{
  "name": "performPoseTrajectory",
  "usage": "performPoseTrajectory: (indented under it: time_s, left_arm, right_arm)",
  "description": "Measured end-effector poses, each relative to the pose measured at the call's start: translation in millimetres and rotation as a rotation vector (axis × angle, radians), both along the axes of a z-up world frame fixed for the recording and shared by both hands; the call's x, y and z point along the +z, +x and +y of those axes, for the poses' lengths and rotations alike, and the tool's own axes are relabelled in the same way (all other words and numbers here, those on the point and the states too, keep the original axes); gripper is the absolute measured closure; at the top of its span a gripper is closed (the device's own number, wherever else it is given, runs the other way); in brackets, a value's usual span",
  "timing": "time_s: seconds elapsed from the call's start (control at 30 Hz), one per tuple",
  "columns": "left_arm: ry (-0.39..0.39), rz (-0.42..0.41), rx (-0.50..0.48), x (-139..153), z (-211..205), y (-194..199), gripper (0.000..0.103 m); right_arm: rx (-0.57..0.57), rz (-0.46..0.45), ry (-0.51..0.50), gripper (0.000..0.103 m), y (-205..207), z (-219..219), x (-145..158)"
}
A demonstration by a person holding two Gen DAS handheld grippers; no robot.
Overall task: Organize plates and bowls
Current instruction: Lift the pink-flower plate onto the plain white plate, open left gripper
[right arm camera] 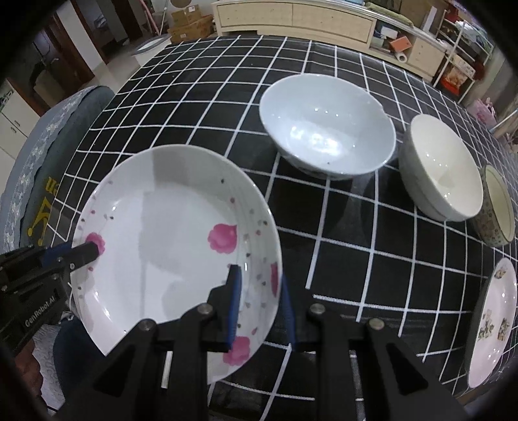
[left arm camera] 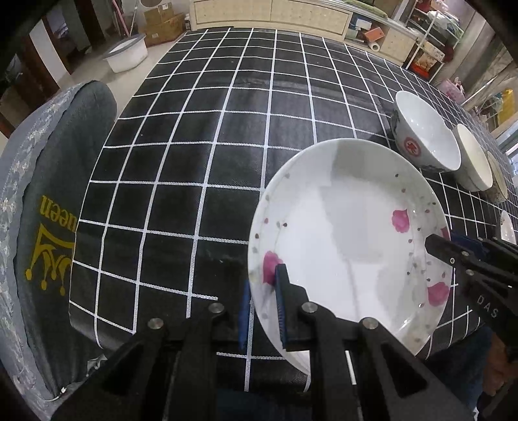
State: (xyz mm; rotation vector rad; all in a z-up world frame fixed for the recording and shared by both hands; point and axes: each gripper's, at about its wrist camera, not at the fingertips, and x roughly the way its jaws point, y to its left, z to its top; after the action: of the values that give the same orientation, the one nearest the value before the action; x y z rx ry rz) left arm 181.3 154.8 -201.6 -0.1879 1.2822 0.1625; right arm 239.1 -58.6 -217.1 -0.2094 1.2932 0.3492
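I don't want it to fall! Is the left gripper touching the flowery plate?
Touching. The left wrist view shows the left gripper with its blue pads on both sides of the flowery plate rim, pinching it.

A black tablecloth [left arm camera: 200,136] with a white grid is covering the table. A grey cushioned chair [left arm camera: 48,207] bearing a gold crown print is standing at its left edge. A white tub [left arm camera: 126,55] is sitting on the floor beyond, near cardboard boxes [left arm camera: 162,22] and a cream cabinet [right arm camera: 291,19]
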Motion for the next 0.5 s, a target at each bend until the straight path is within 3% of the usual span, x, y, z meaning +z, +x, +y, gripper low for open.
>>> performPoseTrajectory:
  time_s: [0.23, 0.5]
  left_arm:
    - [0.011, -0.013, 0.009, 5, -2, -4, 0.090]
    - [0.036, -0.106, 0.015, 45, -6, -16, 0.090]
  right_arm:
    - [-0.017, -0.008, 0.020, 0.075, 1, -5, 4]
    - [-0.009, -0.085, 0.038, 0.075, -9, -13, 34]
